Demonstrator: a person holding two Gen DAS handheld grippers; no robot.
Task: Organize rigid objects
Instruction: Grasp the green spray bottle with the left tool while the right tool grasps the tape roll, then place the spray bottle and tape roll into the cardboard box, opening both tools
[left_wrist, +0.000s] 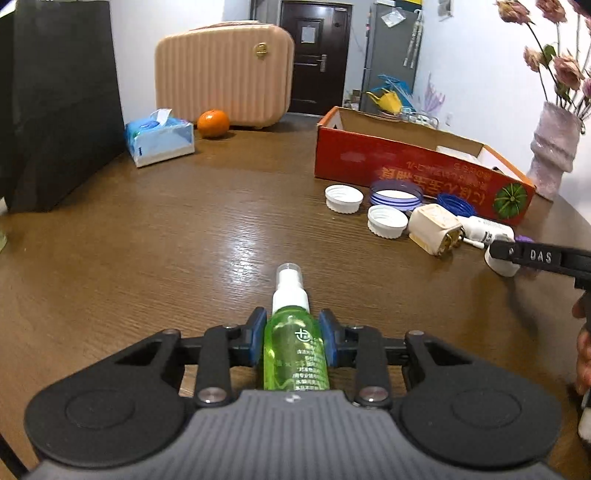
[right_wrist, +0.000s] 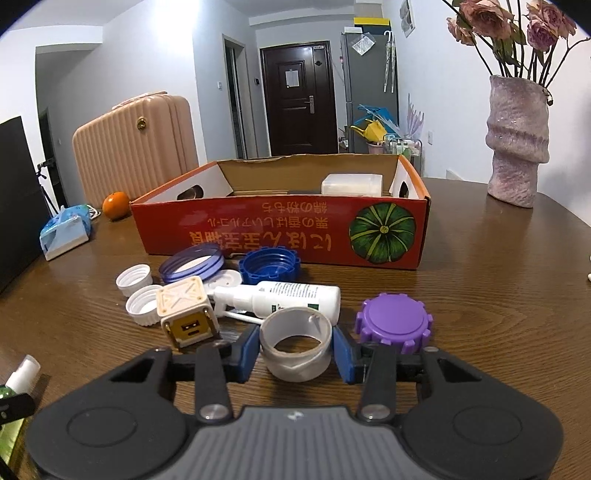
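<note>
My left gripper (left_wrist: 295, 336) is shut on a green spray bottle (left_wrist: 295, 354) with a white nozzle, low over the wooden table (left_wrist: 184, 240). My right gripper (right_wrist: 295, 350) is shut on a grey tape roll (right_wrist: 295, 343) resting on the table. The red cardboard box (right_wrist: 280, 236) stands behind it, open on top, with a white container (right_wrist: 351, 184) inside. In front of the box lie white caps (right_wrist: 142, 304), a clear purple-rimmed lid (right_wrist: 192, 264), a blue lid (right_wrist: 269, 264), a purple lid (right_wrist: 393, 323), a white spray bottle (right_wrist: 295, 297) and a beige cube (right_wrist: 184, 314).
A pink vase (right_wrist: 515, 144) with flowers stands at the right. A tissue pack (left_wrist: 160, 136), an orange (left_wrist: 213, 123) and a pink suitcase (left_wrist: 221, 74) are at the far left. A black bag (left_wrist: 62, 99) stands on the left side of the table.
</note>
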